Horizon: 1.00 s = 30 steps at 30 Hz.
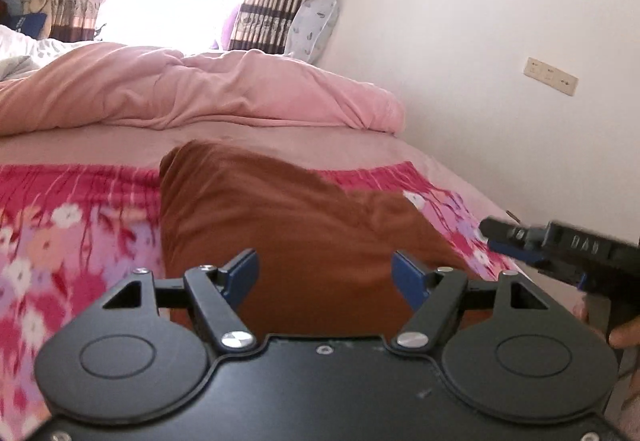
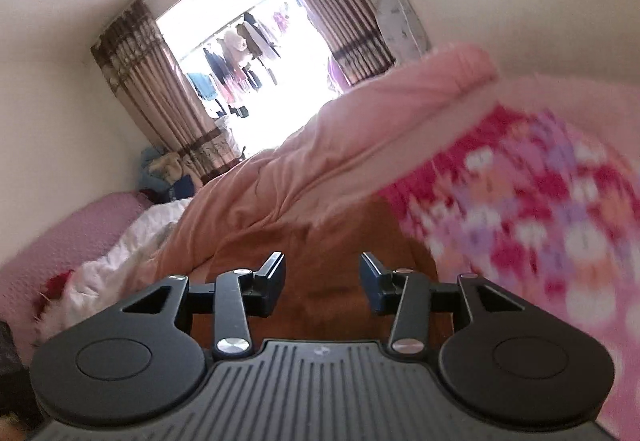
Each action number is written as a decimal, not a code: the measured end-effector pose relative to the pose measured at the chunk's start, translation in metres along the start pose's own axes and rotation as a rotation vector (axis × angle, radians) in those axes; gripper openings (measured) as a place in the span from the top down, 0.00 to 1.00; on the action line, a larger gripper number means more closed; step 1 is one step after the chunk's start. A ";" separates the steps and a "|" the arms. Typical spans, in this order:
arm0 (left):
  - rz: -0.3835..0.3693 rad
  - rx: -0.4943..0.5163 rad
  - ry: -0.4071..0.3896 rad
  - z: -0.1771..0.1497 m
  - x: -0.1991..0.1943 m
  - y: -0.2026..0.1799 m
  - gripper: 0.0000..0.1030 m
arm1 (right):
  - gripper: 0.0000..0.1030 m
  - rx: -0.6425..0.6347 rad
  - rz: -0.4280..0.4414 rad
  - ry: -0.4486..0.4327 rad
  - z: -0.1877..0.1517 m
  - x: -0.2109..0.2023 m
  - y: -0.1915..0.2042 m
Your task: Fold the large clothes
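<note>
The bed [image 1: 460, 177], covered in a pale pink sheet, fills both views, with a rumpled pink duvet [image 1: 224, 89] heaped across its far side at about 12 o'clock from the left tool. Nearer lies a red and pink floral cloth [image 1: 72, 241] spread flat over the sheet, blurred in both pictures. On top of that cloth, running from 12 o'clock down toward the left camera, lies the brown garment [image 1: 288, 233], the piece to be folded; its far end looks rounded and doubled over, though I cannot tell how many layers it has

It looks like soft, limp, fairly thick fabric, probably light for its bulk. I judge it will sag and drape when lifted, so it wants holding at two well-separated points along one edge or at the corners, pinching through all layers so that none slips free. A hold in the middle would likely only bunch it

The left tool [image 1: 324, 275] hangs just above the near part of the garment with its blue pads apart and nothing between them. The right tool [image 2: 322, 277] is likewise spread wide and empty over the brown fabric, and shows at 3 o'clock in the left view
</note>
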<state>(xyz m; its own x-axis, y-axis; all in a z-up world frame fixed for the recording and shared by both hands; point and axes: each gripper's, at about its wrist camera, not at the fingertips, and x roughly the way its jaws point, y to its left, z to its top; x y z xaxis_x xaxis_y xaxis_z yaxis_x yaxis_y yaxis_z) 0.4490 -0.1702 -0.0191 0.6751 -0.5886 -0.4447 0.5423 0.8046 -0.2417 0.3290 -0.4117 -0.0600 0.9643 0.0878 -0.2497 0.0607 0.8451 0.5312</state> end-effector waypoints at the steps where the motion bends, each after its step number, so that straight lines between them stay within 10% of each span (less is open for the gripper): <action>1: 0.004 -0.009 0.014 0.007 0.011 0.003 0.27 | 0.50 -0.028 -0.016 0.023 0.006 0.013 0.006; 14: 0.061 -0.040 0.165 -0.012 0.097 0.040 0.26 | 0.67 -0.015 -0.189 0.155 -0.030 0.092 -0.025; 18: 0.081 -0.033 0.117 -0.005 0.064 0.033 0.27 | 0.60 0.017 -0.149 0.135 -0.022 0.071 -0.022; 22: 0.091 -0.030 0.051 -0.034 -0.004 0.032 0.27 | 0.29 0.082 -0.145 0.052 -0.019 0.008 -0.019; 30: 0.174 -0.027 0.065 -0.131 -0.068 0.028 0.27 | 0.28 0.344 -0.126 0.066 -0.076 -0.063 -0.062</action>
<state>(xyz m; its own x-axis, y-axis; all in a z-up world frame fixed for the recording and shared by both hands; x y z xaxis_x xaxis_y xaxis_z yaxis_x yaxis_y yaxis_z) 0.3532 -0.0978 -0.1085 0.7233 -0.4347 -0.5366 0.4057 0.8963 -0.1793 0.2451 -0.4298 -0.1383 0.9256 0.0374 -0.3766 0.2722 0.6256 0.7311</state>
